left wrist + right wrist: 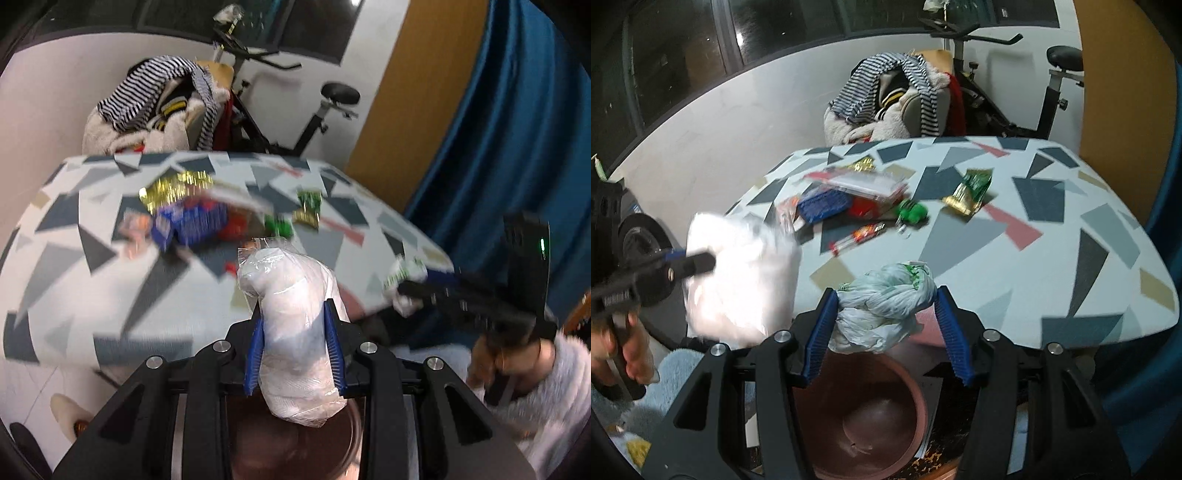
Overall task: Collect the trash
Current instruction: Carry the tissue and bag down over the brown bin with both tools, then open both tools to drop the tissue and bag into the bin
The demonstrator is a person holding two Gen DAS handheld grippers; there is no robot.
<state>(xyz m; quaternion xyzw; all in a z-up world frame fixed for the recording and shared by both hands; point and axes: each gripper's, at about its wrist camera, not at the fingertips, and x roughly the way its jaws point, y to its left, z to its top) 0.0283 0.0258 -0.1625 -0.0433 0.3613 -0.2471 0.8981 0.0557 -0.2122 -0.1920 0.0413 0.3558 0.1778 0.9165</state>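
My left gripper [293, 317] is shut on a clear plastic bag stuffed with white tissue [295, 325], held off the table's near edge above a brown bin [295, 450]. It also shows blurred in the right wrist view [742, 273]. My right gripper [886, 306] is shut on a crumpled white plastic bag with green print [886, 302], held over the brown bin [864, 417]. Wrappers lie on the patterned table [1052, 240]: a green and gold one [971, 190], a green one [912, 212], a red and white stick wrapper [857, 238], a blue one [823, 203].
A chair piled with striped clothes [890, 96] and an exercise bike [1045, 85] stand behind the table. A blue curtain [517, 147] hangs at the right. A clear plastic box [864, 182] lies among the wrappers. A pale blue mat [672, 373] is on the floor at left.
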